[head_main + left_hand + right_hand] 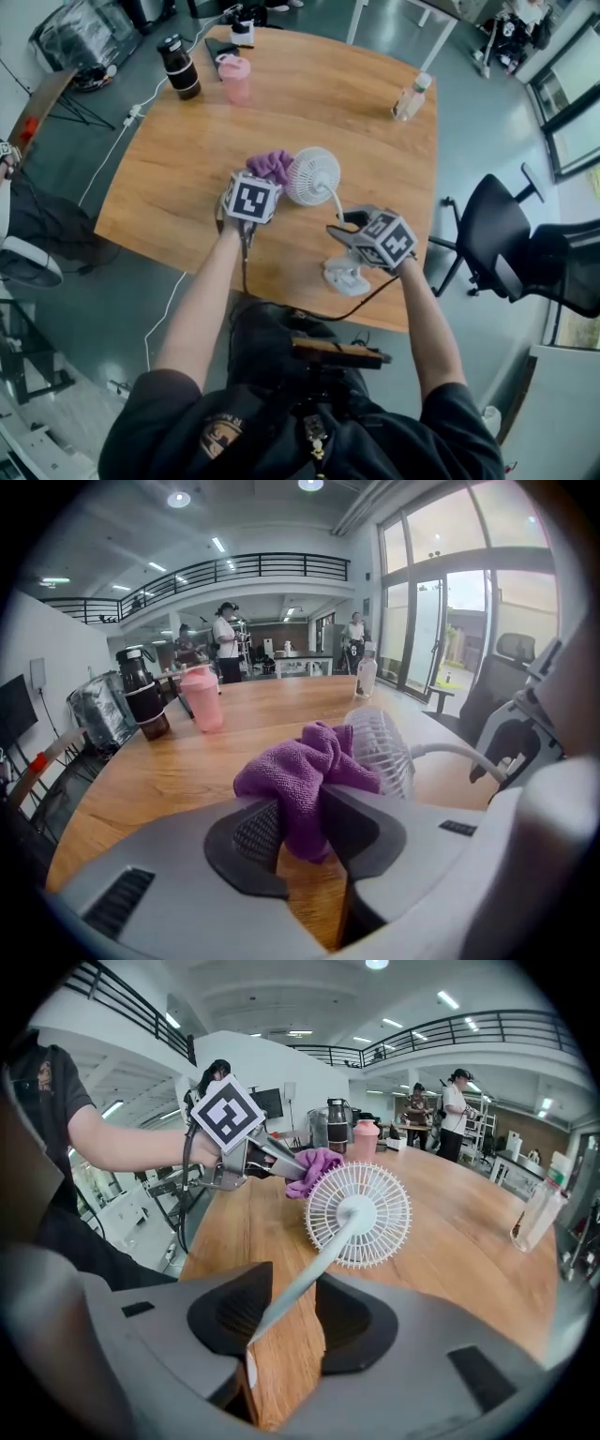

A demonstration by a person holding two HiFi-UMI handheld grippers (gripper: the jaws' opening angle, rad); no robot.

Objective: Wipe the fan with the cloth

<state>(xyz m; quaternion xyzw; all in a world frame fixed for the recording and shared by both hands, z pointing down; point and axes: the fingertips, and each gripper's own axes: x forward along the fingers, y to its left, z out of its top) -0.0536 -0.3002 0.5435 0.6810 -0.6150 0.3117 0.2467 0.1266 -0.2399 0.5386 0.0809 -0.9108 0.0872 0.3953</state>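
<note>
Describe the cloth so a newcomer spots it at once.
Start at the wooden table, then find the small white fan near its middle. Bunched right beside the fan's head, pinched in the left tool, is the purple cloth. It is the only soft, purple thing there; the pink bottle stands far off.

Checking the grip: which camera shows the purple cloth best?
The left gripper view: the cloth sits large, pinched between the jaws. Head view shows a small bunch beside the fan; right gripper view only a corner behind it.
</note>
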